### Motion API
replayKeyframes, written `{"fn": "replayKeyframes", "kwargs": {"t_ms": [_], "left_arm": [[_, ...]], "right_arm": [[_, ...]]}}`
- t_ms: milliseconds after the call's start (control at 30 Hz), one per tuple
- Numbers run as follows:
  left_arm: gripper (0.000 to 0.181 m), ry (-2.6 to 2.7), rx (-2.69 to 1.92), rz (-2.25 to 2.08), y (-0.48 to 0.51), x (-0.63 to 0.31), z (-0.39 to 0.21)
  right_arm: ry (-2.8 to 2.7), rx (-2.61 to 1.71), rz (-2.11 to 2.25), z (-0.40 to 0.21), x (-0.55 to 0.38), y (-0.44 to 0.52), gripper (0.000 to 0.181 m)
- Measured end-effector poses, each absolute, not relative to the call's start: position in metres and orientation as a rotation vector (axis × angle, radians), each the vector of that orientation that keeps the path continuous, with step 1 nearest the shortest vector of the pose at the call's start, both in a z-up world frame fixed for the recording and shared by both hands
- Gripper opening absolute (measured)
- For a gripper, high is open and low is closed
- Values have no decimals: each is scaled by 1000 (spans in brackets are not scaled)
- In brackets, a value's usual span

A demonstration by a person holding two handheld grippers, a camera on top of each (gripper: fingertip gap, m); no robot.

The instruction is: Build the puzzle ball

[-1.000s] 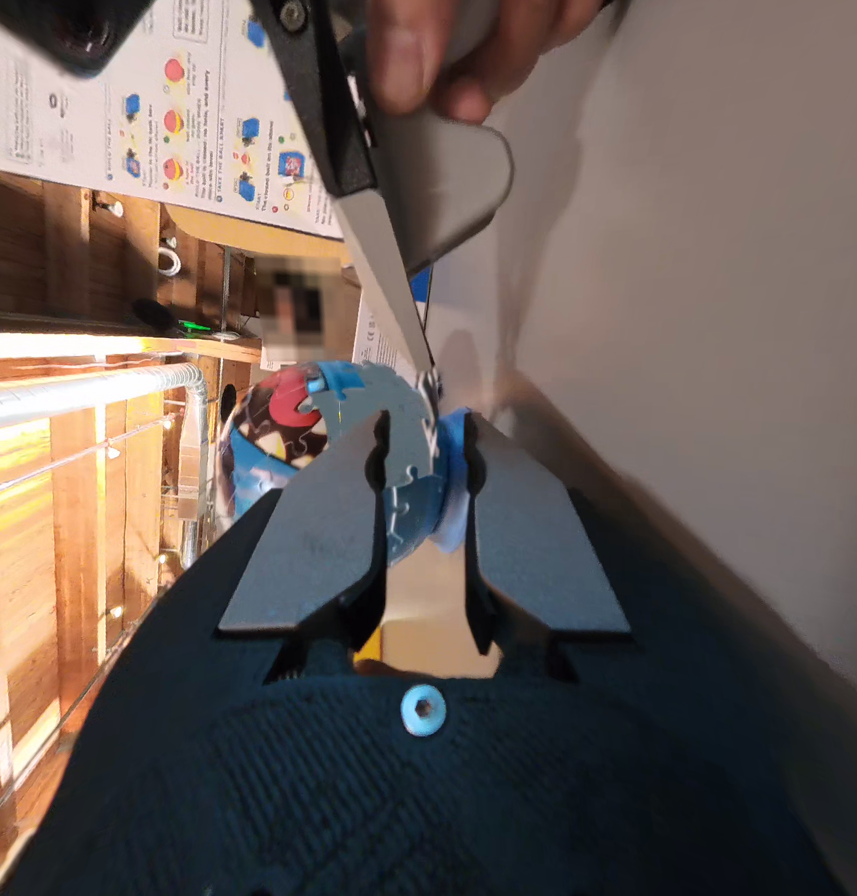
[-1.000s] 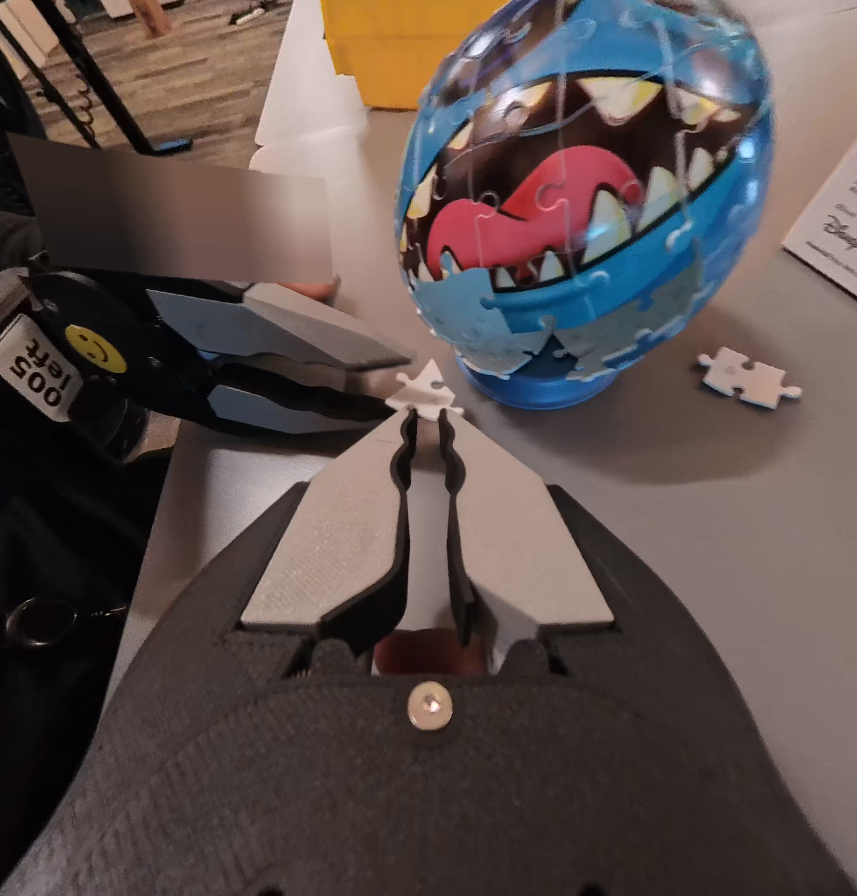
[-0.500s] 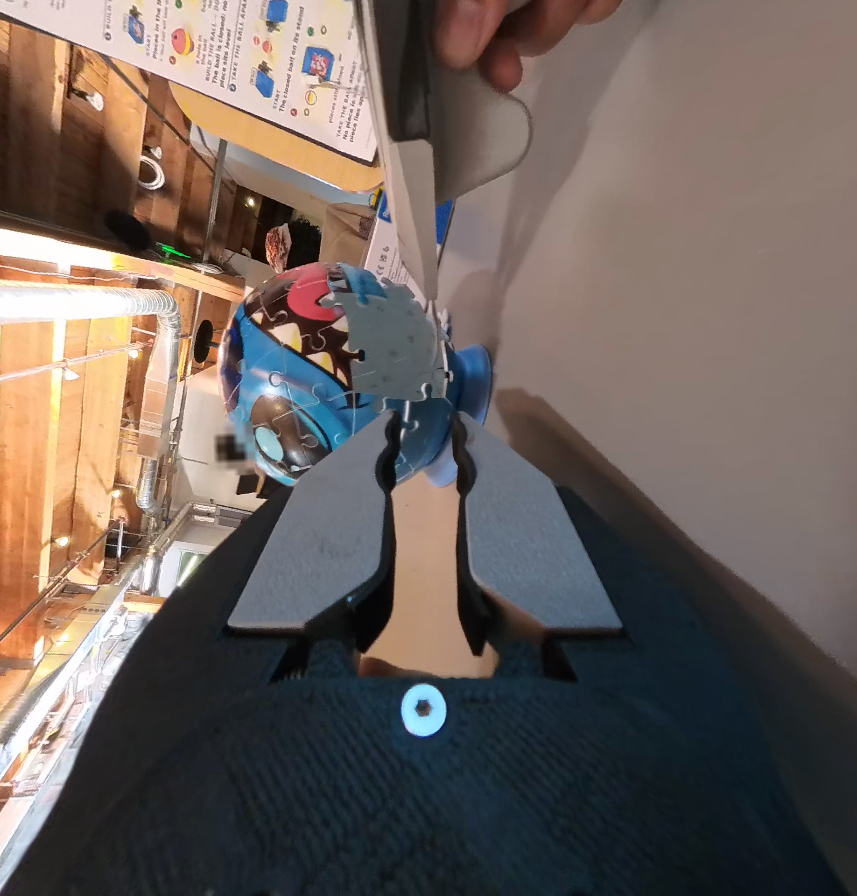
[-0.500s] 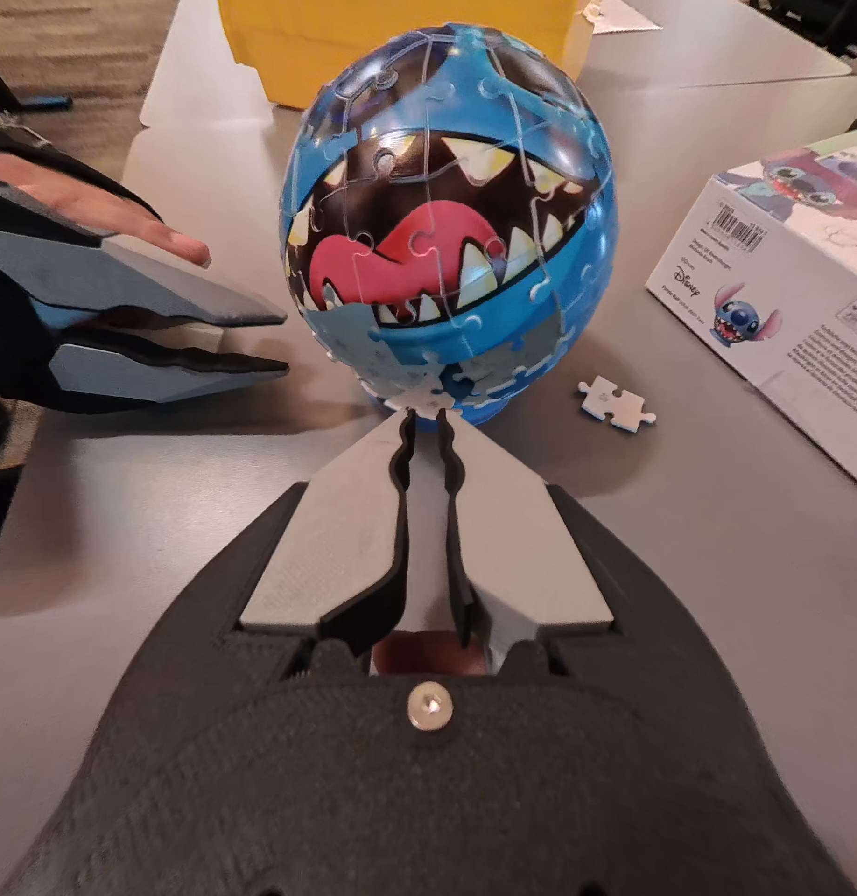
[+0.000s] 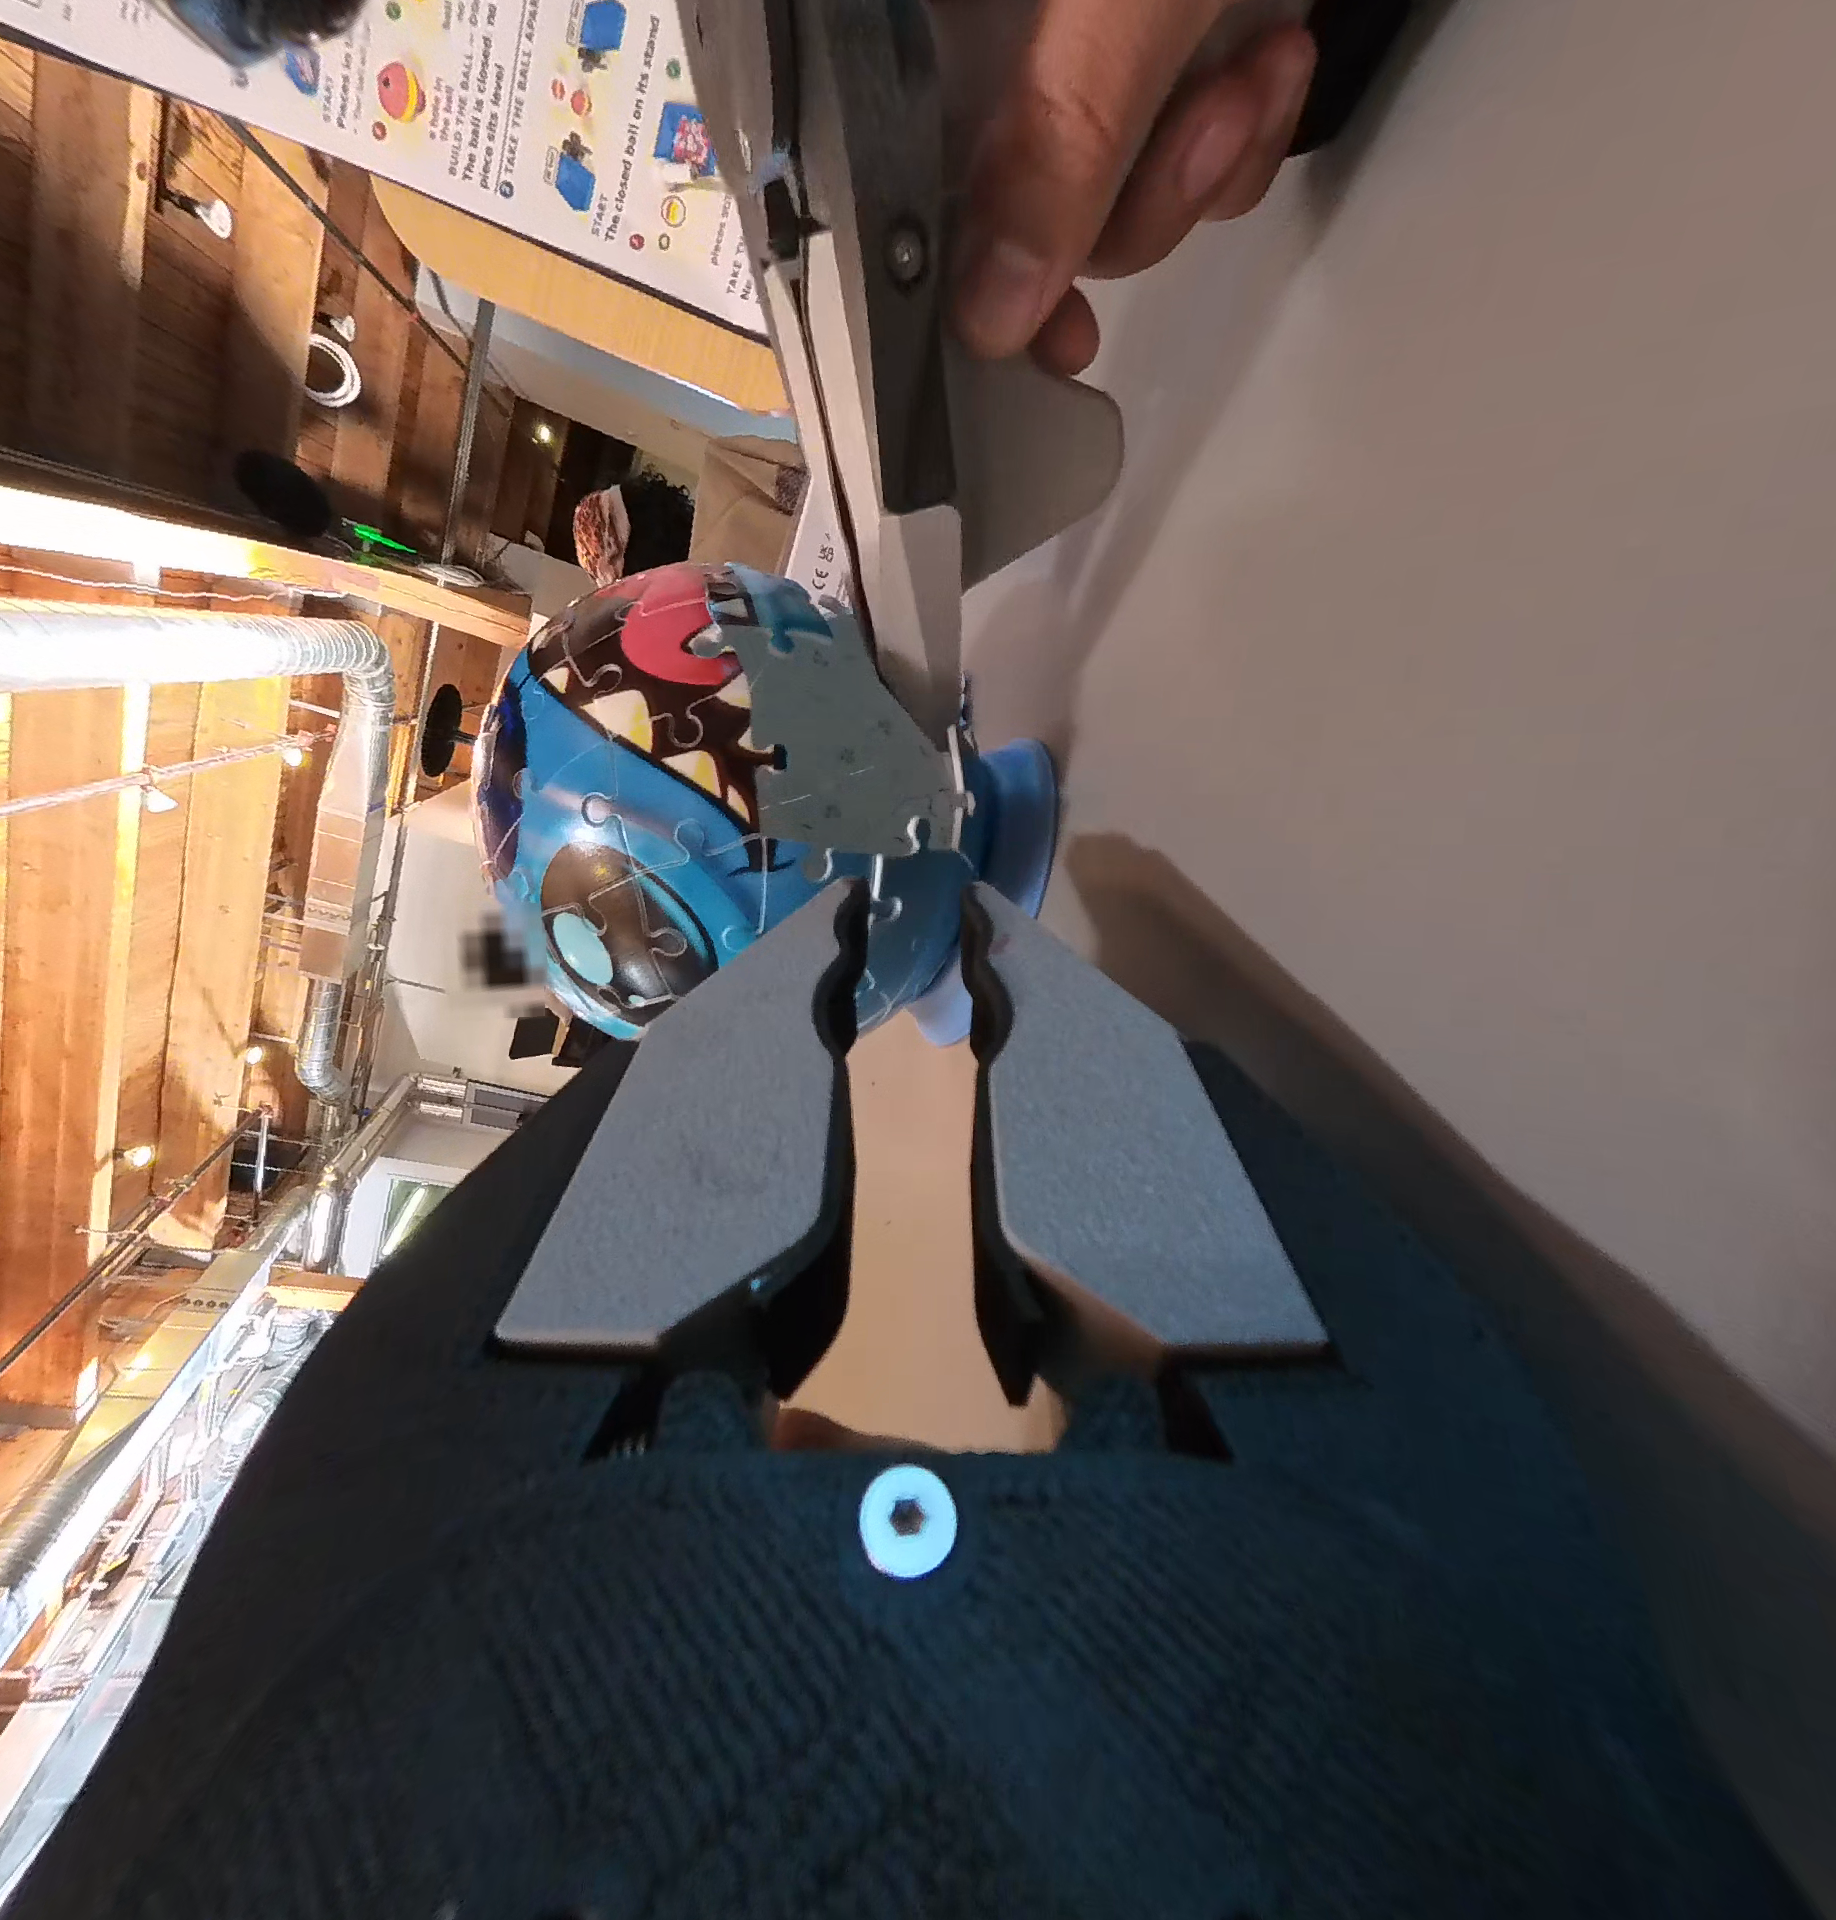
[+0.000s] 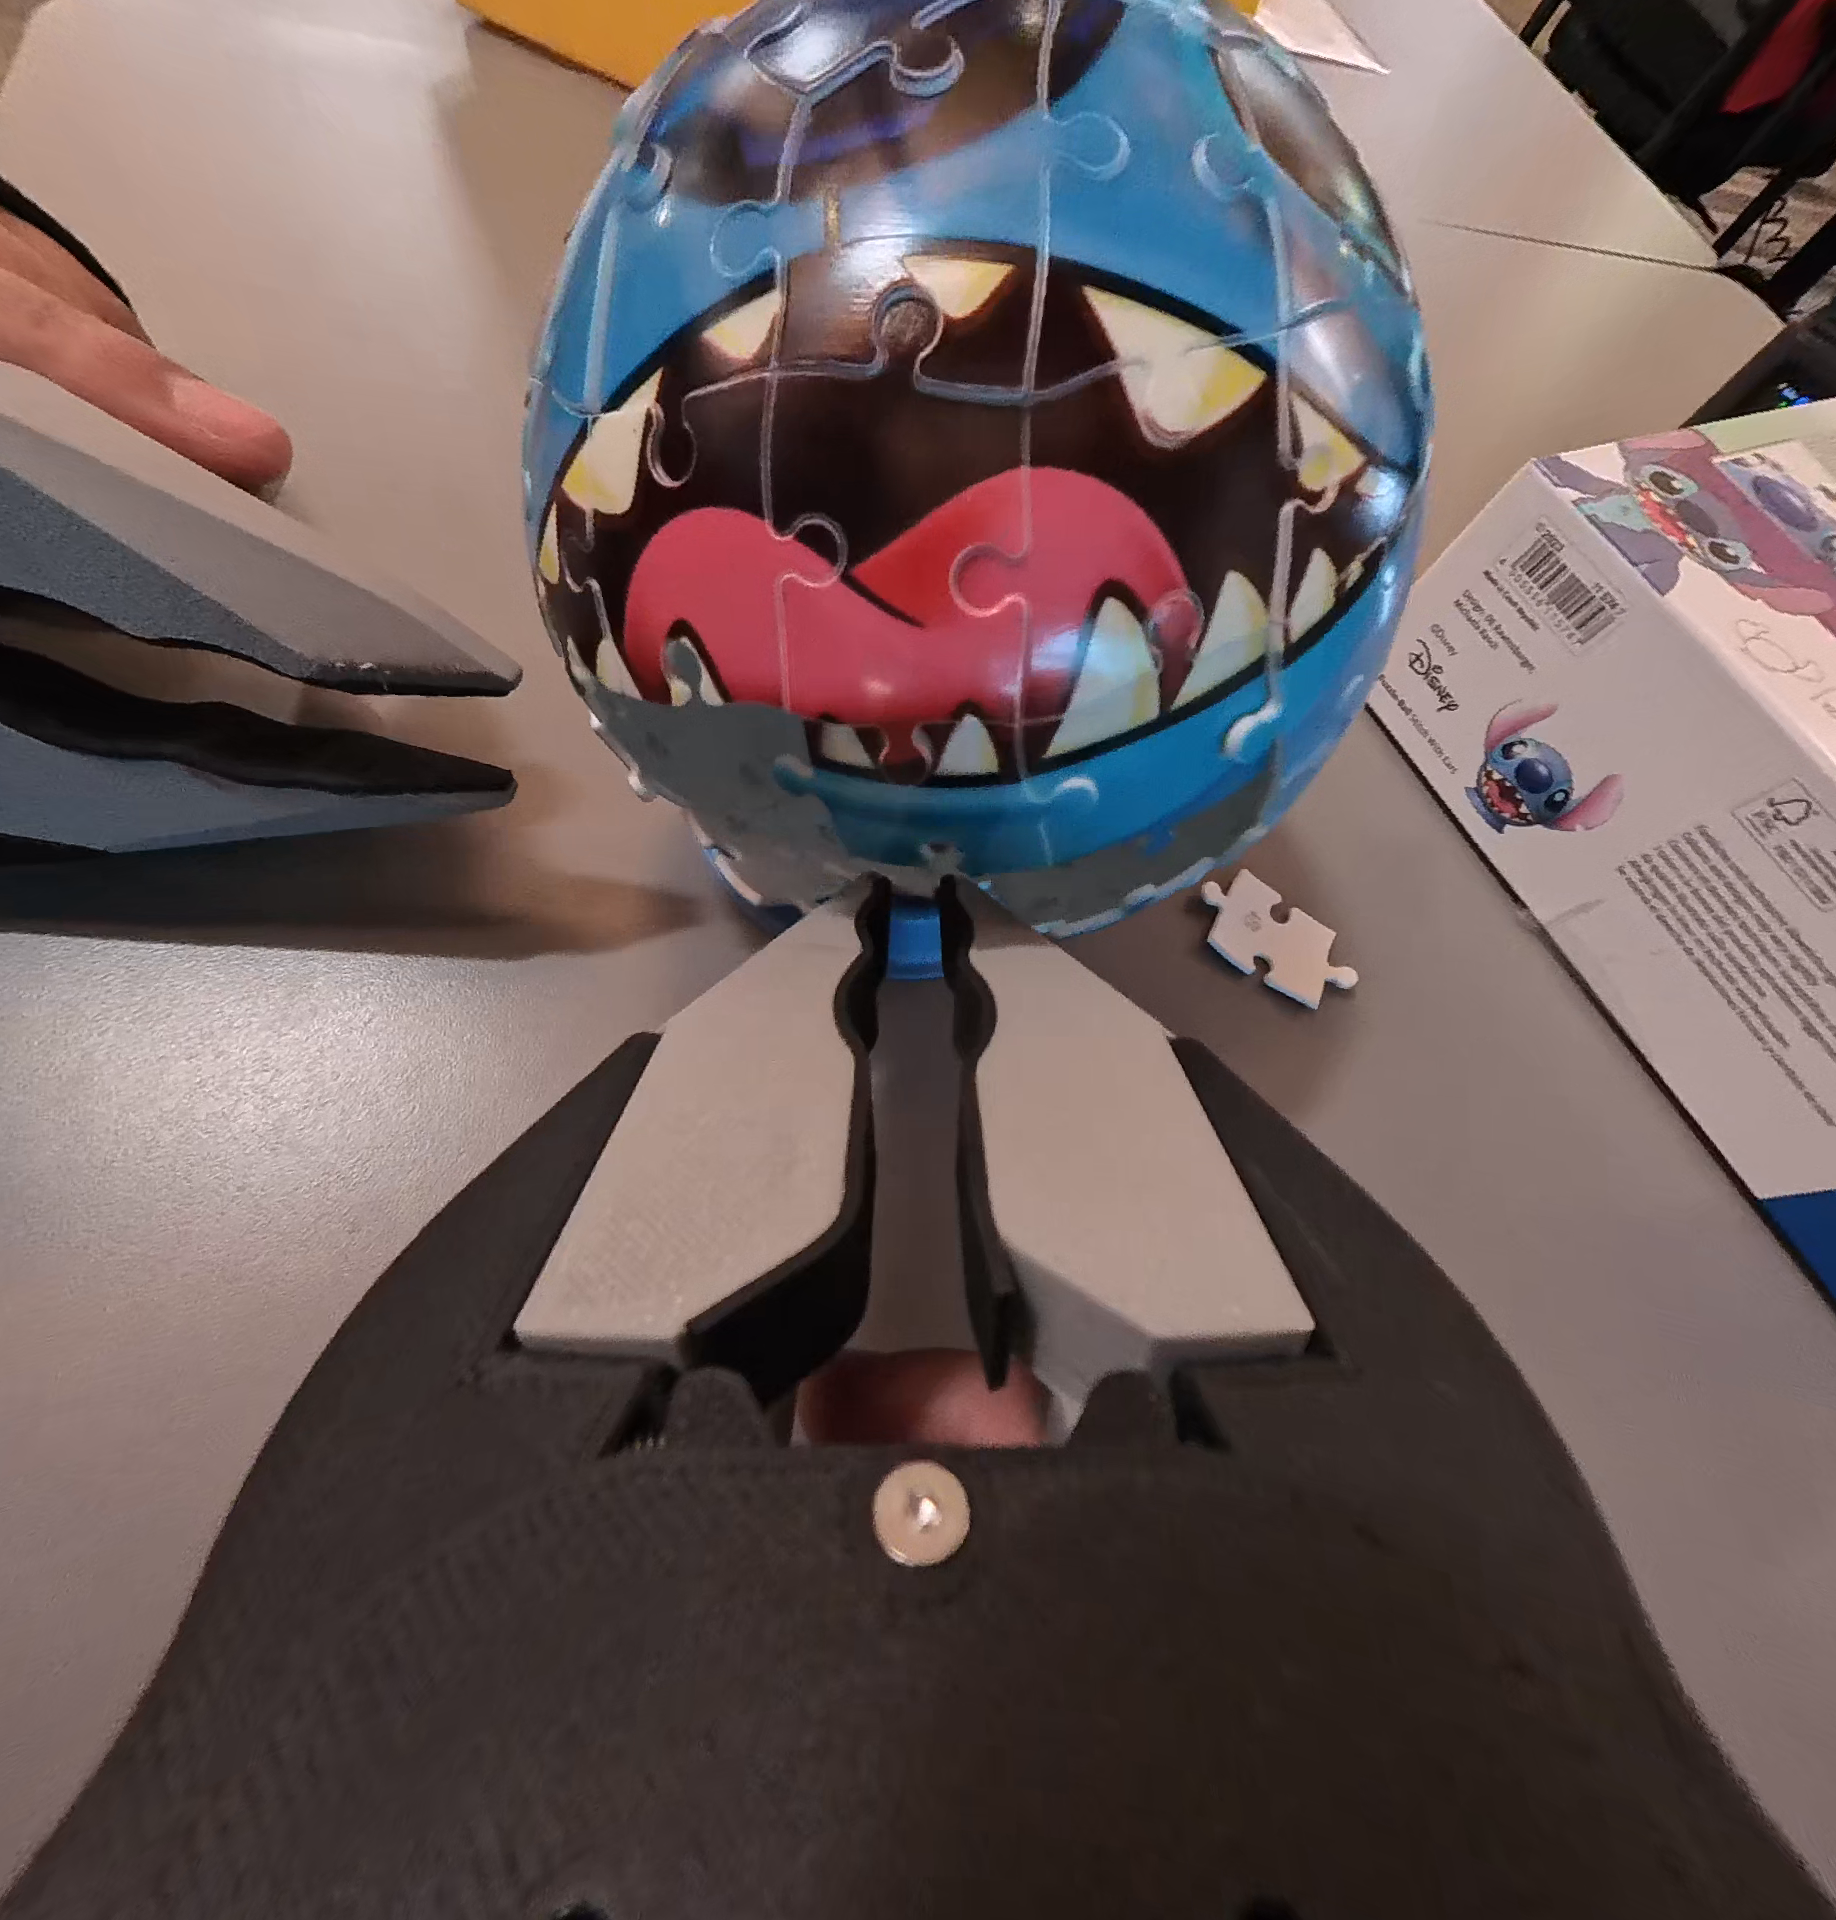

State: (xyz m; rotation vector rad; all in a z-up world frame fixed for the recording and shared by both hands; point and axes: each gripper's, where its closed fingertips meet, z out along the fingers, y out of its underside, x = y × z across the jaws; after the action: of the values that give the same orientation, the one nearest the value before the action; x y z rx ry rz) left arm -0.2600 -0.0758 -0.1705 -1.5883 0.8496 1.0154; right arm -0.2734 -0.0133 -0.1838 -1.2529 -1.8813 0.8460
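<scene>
The table [image 6: 270, 1039] is grey and bare enough to let things slide. The puzzle ball [image 6: 976, 468] stands in the middle of it on a small blue stand [image 5: 1007, 821], nearly whole, with grey unprinted patches low down near the stand. The ball only perches there, so a hard push from your right gripper [image 6: 909, 899] could roll it off or pop neighbouring pieces inward.

The box [image 6: 1672, 779] sits near the ball on the right, so a toppled ball has little room.

Your left gripper [image 5: 911, 914] hangs just beside the ball, jaws parted and empty. It braces nothing, so the ball takes the whole shove.

The right jaws are drawn close on what looks like a small puzzle piece [image 6: 933, 858] pressed at the ball's underside. Tilt it and the tabs could jam or the piece could slip out.

A loose piece [image 6: 1272, 951] lies near the stand, easily swept away.
</scene>
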Motion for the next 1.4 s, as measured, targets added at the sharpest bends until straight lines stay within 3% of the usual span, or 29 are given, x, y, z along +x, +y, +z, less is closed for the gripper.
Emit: {"fn": "replayKeyframes", "kwargs": {"t_ms": [1400], "left_arm": [[14, 825, -1601, 1028, -77, -264, -170]], "right_arm": [[-1965, -1161, 754, -191, -280, -6, 7]]}}
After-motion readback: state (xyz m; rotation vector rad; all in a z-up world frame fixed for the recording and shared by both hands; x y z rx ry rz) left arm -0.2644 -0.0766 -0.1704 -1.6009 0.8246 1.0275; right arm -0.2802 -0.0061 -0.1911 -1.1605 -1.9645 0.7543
